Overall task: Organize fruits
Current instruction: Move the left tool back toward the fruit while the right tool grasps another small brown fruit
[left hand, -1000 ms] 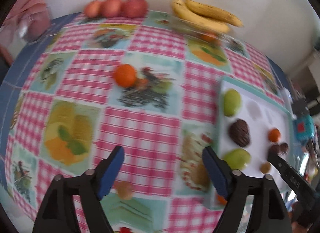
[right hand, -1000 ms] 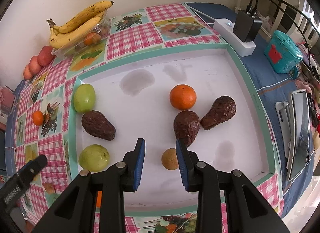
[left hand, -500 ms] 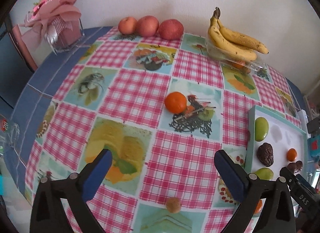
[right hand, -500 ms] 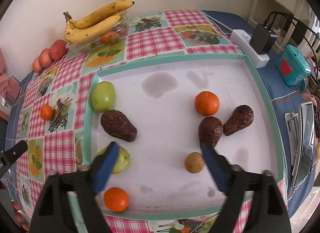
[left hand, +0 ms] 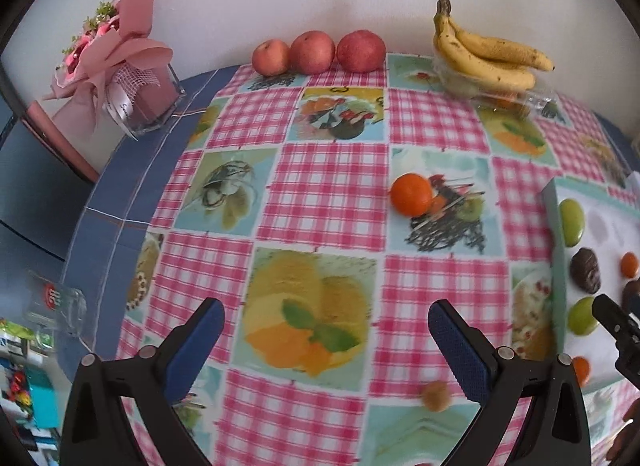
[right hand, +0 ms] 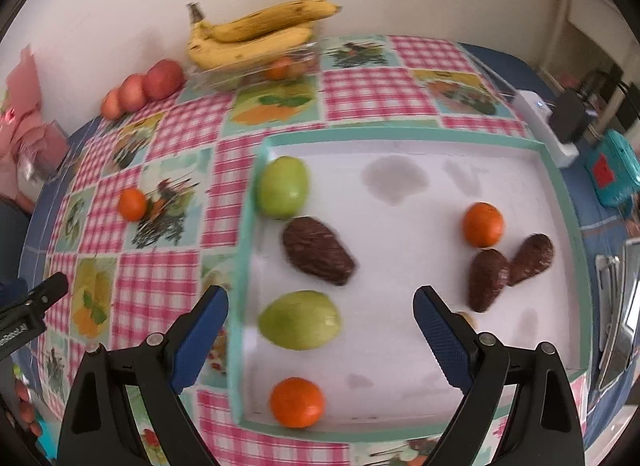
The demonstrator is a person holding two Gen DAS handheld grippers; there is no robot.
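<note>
A white tray with a teal rim (right hand: 244,266) holds two green fruits (right hand: 300,320) (right hand: 282,185), three dark avocados (right hand: 318,250), two oranges (right hand: 482,223) (right hand: 296,402) and a small brown fruit (right hand: 466,318), half hidden behind a finger. My right gripper (right hand: 320,298) hangs open over the tray's left part, above the nearer green fruit, gripping nothing. My left gripper (left hand: 324,318) is open and empty over the checked tablecloth. An orange (left hand: 412,193) lies ahead of it. A small brown fruit (left hand: 436,396) lies by its right finger.
Three red apples (left hand: 316,51) and bananas (left hand: 488,53) on a clear box stand along the back wall. A pink bouquet in a glass box (left hand: 120,65) is at the back left. A power strip (right hand: 544,125), a teal device (right hand: 612,169) and a tablet (right hand: 624,306) lie right of the tray.
Both grippers' jaws have spread wide. The right gripper has shifted left across the tray, away from the small brown fruit. The left gripper has moved left, bringing the bouquet into view.
</note>
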